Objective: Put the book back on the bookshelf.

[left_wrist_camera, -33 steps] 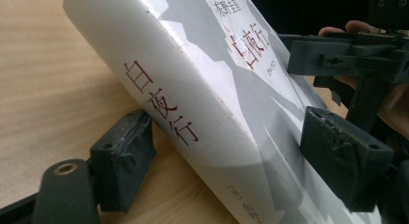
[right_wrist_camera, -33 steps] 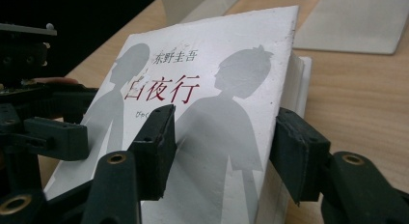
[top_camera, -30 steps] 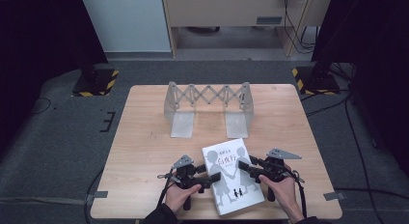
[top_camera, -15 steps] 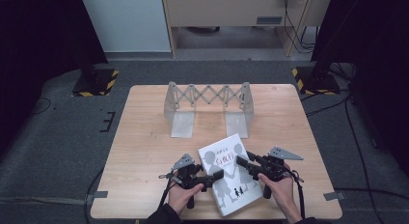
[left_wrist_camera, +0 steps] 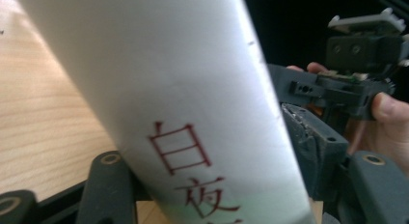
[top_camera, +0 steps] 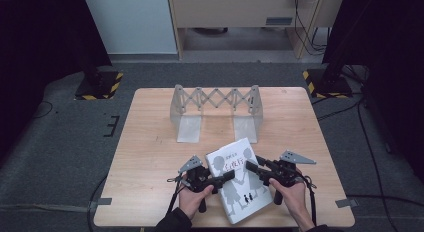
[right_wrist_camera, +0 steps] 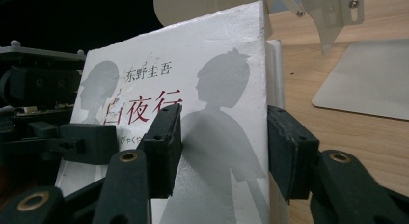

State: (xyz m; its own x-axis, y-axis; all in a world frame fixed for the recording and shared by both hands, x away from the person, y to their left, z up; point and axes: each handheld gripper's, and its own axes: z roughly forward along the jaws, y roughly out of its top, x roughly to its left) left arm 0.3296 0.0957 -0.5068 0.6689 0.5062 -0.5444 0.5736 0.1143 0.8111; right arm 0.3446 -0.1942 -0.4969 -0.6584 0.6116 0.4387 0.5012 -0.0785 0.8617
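Observation:
A thick white book (top_camera: 239,194) with grey silhouettes and red characters on its cover is held tilted up off the wooden table (top_camera: 150,157) near its front edge. My left gripper (top_camera: 227,176) comes in from the left; its jaws have just been closing and now press on the book's spine (left_wrist_camera: 193,89). From the right, my right gripper (top_camera: 252,168) is shut across the book's thickness (right_wrist_camera: 212,127), with one pad (right_wrist_camera: 164,147) on the front cover. The right gripper (left_wrist_camera: 337,84) also shows beyond the book in the left gripper view.
A grey metal expanding rack (top_camera: 215,99) with two flat foot plates stands at the table's middle back; one plate (right_wrist_camera: 366,79) lies just beyond the book. Bare wood lies left and right of the hands. Yellow-black striped stand bases (top_camera: 100,87) sit on the floor.
The book has swung slightly leftward and tipped up more between the hands. The left gripper's jaws have drawn in onto its spine. The right hand has held still.

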